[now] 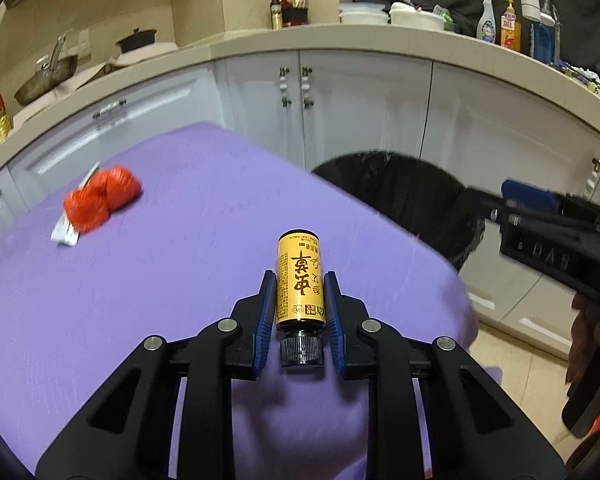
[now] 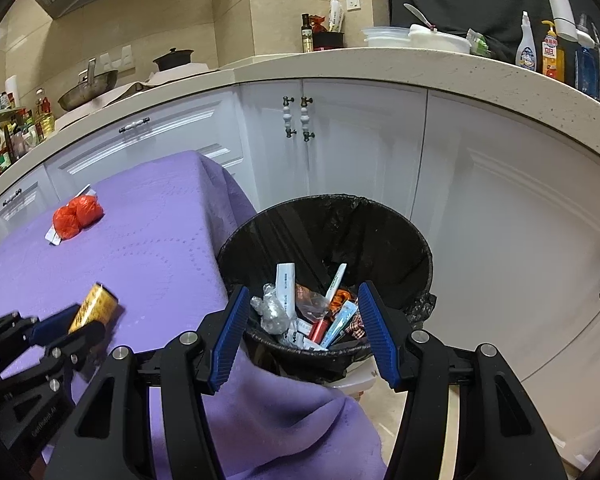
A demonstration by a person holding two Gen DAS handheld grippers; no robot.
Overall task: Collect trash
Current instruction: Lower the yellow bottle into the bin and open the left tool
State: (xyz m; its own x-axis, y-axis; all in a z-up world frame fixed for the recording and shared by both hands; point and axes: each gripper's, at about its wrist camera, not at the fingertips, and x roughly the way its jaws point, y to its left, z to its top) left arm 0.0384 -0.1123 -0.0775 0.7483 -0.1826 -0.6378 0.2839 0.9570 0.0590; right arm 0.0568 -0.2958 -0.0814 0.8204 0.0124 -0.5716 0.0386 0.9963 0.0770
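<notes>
Left wrist view: the left gripper has its blue pads against both sides of a small yellow bottle, label printed in dark characters, black ribbed cap pointing back toward the camera; the bottle lies along the line of the fingers, base directed away over the purple tablecloth. Whether the bottle rests on the cloth or is lifted just clear of it cannot be told from this angle. Farther back on the left of the cloth lies a crumpled red bag with a white strip of packaging at its near side, somewhat blurred. The trash bin, lined with a black bag, stands beyond the right edge of the table, before white cabinet doors. Right wrist view: the right gripper is spread wide with nothing between its pads, poised above the near rim of the bin. Inside lie discarded items: clear crumpled plastic, a white tube, a pen and assorted wrappers. At lower left the left gripper appears, pinching the yellow bottle over the table corner. A speckled countertop carries pots, containers and cleaning bottles behind.
</notes>
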